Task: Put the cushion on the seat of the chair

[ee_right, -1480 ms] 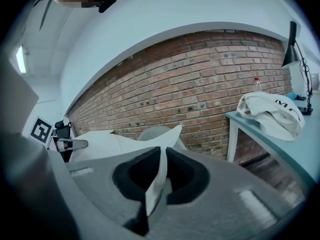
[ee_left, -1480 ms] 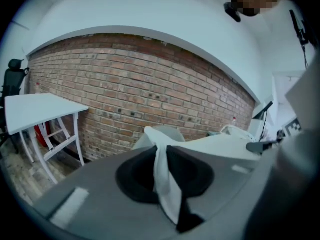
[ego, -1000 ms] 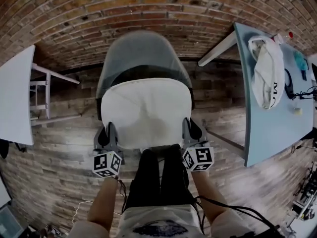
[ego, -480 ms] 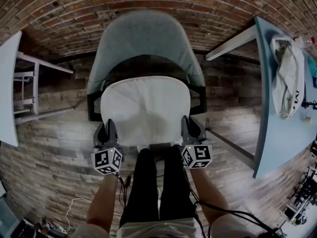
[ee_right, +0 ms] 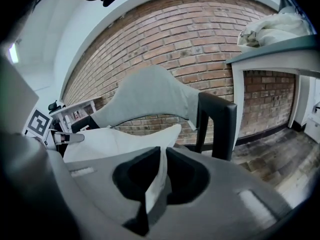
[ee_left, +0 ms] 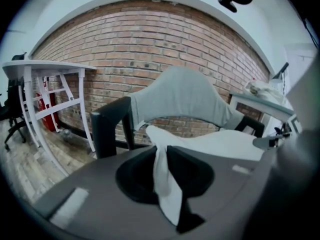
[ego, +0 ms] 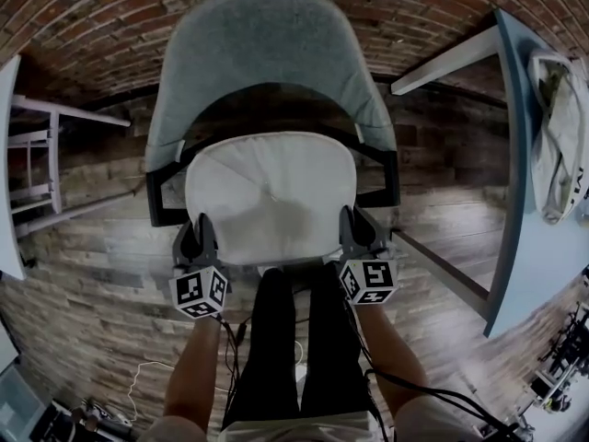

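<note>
A white cushion (ego: 271, 196) hangs flat between both grippers, low over the seat of the grey chair (ego: 267, 49) with black arms. My left gripper (ego: 196, 238) is shut on the cushion's near left corner, where white fabric (ee_left: 165, 184) is pinched between its black jaws. At the near right corner my right gripper (ego: 357, 231) is likewise shut on the cushion (ee_right: 155, 181). The chair's grey backrest (ee_left: 185, 96) rises behind the cushion in both gripper views. The seat itself is hidden under the cushion, so contact cannot be told.
A brick wall (ego: 110, 7) runs behind the chair. A light blue table (ego: 543, 201) with a white bag (ego: 557, 136) stands at the right, and a white table (ego: 37, 145) at the left. The person's dark legs (ego: 294, 339) stand just in front of the chair on a wood floor.
Both grippers have carried the cushion downward, from level with the backrest to between the chair's arms. The grips have not changed.
</note>
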Tool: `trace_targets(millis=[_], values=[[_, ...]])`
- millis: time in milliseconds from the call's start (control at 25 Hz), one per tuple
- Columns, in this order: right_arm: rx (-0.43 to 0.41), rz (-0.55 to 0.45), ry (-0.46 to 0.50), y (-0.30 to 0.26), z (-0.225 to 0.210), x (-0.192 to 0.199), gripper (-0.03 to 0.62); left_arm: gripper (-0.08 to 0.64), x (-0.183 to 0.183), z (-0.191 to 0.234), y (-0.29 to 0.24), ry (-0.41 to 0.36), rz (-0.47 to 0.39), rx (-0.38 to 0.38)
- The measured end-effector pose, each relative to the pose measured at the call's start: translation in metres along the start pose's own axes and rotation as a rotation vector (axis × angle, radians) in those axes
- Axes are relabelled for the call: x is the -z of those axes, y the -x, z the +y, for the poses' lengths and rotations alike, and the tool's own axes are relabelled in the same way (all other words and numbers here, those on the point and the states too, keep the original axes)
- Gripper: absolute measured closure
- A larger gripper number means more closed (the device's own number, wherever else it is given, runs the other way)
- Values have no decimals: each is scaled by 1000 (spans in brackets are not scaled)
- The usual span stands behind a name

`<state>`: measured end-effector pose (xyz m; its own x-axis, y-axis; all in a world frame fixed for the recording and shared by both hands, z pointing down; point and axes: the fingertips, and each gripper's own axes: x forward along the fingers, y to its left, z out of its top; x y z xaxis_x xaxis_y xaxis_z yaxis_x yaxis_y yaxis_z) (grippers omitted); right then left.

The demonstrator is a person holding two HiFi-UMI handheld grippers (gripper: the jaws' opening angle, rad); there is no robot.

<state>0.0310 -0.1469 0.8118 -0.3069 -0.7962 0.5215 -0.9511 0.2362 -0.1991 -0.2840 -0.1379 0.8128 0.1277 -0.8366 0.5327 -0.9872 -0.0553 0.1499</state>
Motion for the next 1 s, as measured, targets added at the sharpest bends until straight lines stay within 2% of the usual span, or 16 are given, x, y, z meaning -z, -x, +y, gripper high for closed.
trace_targets(millis=[1000], values=[[53,121,-32,-38,-38,88,558,511,92,34,-38,-19,151,-91]])
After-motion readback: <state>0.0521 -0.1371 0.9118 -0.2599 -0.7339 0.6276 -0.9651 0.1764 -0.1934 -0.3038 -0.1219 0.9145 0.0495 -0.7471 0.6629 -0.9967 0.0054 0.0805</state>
